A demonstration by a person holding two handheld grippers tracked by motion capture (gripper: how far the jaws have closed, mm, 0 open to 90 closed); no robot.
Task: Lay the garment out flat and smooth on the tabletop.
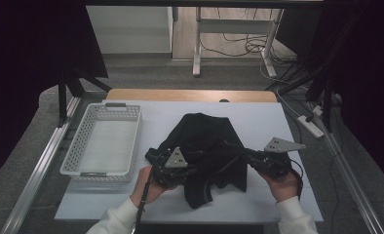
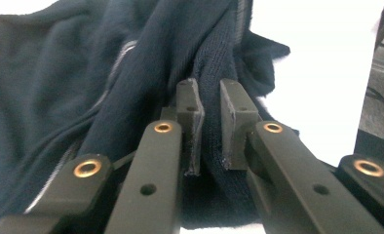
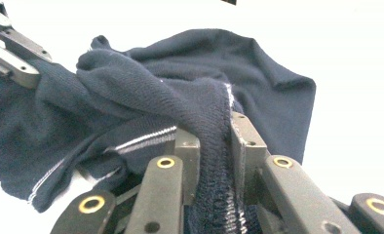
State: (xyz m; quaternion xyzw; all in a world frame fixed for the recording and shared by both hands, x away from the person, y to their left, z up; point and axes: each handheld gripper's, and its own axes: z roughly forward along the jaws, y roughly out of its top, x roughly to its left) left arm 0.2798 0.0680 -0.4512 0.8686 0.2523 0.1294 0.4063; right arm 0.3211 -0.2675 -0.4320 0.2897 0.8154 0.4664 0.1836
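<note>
So both are clamped on the dark garment [image 1: 207, 146]: left hand-held gripper [image 2: 210, 114] pinches a knit fold, right hand-held gripper [image 3: 214, 156] bites a stitched hem. Cloth stretches between them, bunched over the white desk [image 1: 258, 122], with a basket [image 1: 105, 141] beyond the left one.

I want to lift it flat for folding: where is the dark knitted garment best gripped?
Grip the dark knitted garment at its stitched edge, one gripper on each side, coming from the person's near side. The hem is thick and bunched there, so it fits between the jaws, as the left gripper and right gripper show.
</note>
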